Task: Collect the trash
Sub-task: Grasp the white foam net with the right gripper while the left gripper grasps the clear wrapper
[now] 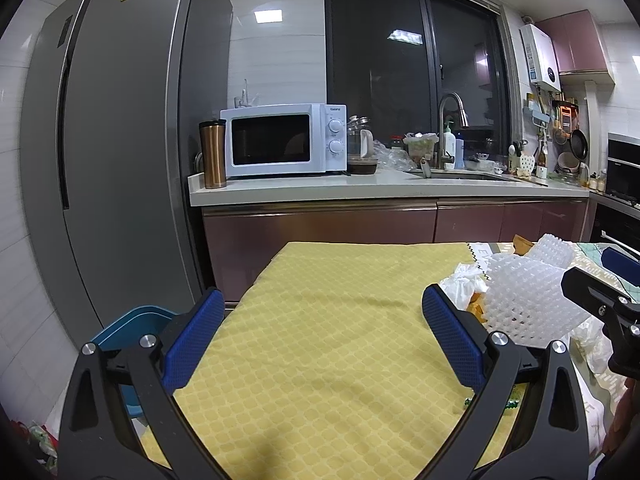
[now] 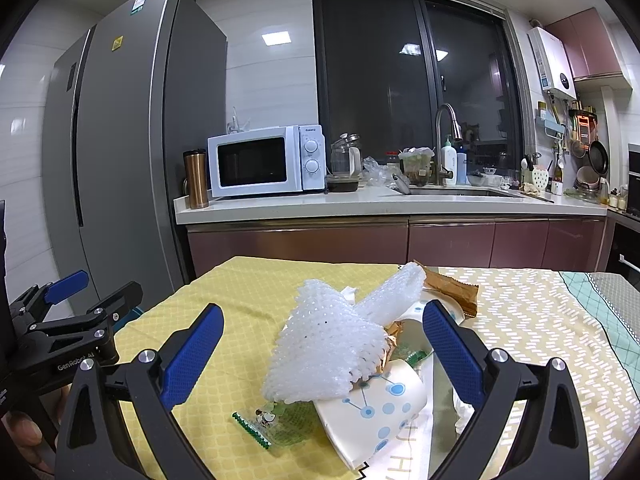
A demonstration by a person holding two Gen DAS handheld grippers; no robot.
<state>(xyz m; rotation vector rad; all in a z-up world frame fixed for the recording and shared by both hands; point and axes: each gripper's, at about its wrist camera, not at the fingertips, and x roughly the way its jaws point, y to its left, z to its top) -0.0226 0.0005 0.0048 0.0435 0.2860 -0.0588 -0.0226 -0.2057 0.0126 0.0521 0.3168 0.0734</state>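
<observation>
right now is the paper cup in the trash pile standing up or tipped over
Tipped over. In the right wrist view the paper cup lies on its side on the table, partly under the white foam netting.

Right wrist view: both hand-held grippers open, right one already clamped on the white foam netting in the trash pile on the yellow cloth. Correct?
Not quite. The right hand-held gripper is not clamped: in the right wrist view its jaws stand wide apart around the white foam netting, with no visible contact. The rest holds: the left hand-held gripper is open too, and the pile lies on the yellow cloth.
</observation>
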